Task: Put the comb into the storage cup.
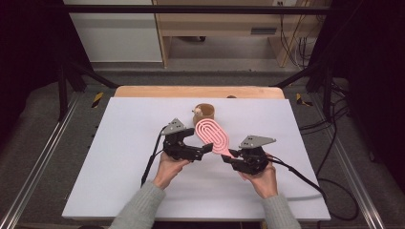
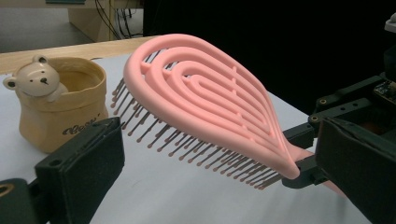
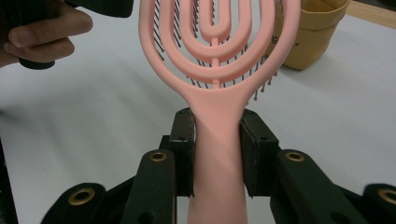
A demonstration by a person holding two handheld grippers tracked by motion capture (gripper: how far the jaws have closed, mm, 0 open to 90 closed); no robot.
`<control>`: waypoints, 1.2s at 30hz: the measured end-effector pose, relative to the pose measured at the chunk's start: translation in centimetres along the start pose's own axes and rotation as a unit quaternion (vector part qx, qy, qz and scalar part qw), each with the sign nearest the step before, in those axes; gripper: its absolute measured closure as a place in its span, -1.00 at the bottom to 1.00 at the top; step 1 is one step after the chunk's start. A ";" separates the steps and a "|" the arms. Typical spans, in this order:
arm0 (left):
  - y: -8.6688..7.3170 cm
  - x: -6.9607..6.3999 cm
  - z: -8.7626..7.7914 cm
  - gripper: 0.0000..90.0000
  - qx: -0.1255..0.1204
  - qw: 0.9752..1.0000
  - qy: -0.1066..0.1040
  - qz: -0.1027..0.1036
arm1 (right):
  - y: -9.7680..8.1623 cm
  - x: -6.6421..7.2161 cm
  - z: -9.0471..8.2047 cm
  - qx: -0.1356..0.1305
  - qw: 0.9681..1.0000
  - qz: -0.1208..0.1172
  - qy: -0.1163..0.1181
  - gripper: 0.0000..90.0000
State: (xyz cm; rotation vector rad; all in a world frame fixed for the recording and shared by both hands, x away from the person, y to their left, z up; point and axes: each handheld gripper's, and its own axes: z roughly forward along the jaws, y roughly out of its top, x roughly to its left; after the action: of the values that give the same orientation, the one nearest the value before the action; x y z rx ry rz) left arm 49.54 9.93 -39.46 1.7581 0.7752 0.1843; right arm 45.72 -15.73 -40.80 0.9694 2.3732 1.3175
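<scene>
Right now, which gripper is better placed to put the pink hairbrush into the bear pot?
Right. The right gripper clamps the hairbrush handle, head toward the pot; the left gripper is open and empty.

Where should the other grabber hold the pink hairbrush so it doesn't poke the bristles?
Probably the head's smooth outer rim. The pink hairbrush is held up by its handle in the right gripper, bristles facing down. The open left gripper could come in from the side and pinch that rim, staying above the bristles.
</scene>
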 end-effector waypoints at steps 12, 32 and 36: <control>-0.1 0.0 0.6 -0.80 0.003 1.000 0.006 -0.022 | 0.0 0.1 -0.1 -0.007 1.000 -0.001 -0.003 0.56; -0.1 0.1 1.1 -0.34 -0.002 0.999 -0.017 -0.051 | 0.0 0.3 0.0 -0.020 1.000 -0.007 0.009 0.56; -0.1 0.3 0.9 -0.27 -0.003 0.998 -0.024 -0.061 | 0.0 0.3 0.1 -0.019 1.000 -0.007 0.012 0.55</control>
State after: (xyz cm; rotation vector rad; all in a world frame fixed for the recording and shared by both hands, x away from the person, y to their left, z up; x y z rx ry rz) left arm 50.18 9.33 -39.91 1.6978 0.8435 0.0606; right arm 45.55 -15.51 -40.83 0.9292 2.3591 1.3725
